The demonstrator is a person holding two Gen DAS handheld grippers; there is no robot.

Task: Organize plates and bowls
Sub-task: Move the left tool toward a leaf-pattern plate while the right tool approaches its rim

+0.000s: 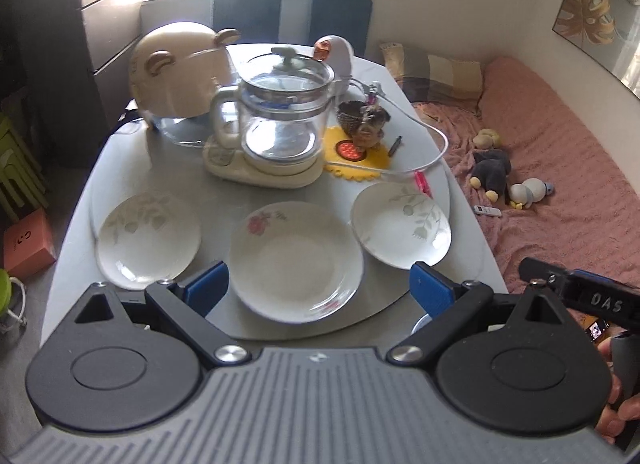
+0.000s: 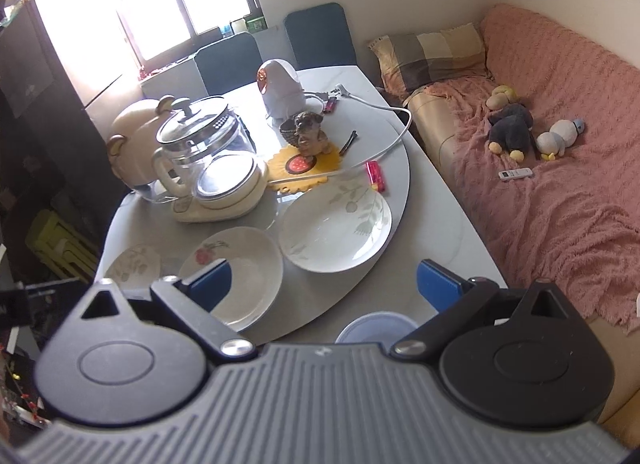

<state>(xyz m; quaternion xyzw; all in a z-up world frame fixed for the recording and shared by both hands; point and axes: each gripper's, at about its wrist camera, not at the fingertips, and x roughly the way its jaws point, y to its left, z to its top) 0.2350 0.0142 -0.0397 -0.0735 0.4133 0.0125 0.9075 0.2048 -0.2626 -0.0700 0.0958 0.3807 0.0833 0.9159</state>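
Three white plates lie in a row on the grey turntable [image 1: 360, 316]. The left plate [image 1: 148, 238] and the right plate [image 1: 400, 223] carry pale green leaf prints; the middle plate [image 1: 296, 260] has a pink flower. My left gripper [image 1: 318, 288] hovers open just before the middle plate, holding nothing. In the right wrist view the same plates appear: right plate [image 2: 334, 229], middle plate [image 2: 244, 268], left plate [image 2: 134, 264]. My right gripper [image 2: 324, 284] is open above the table's front edge. A pale blue bowl [image 2: 374, 326] sits just below it, partly hidden.
A glass kettle [image 1: 286, 111] on a cream base, a bear-shaped cream pot [image 1: 180, 67], a dog figurine [image 1: 370, 123] on a yellow mat, a white cable and a pink lighter [image 2: 376, 175] crowd the back of the table. A pink-covered sofa [image 2: 560, 183] lies right.
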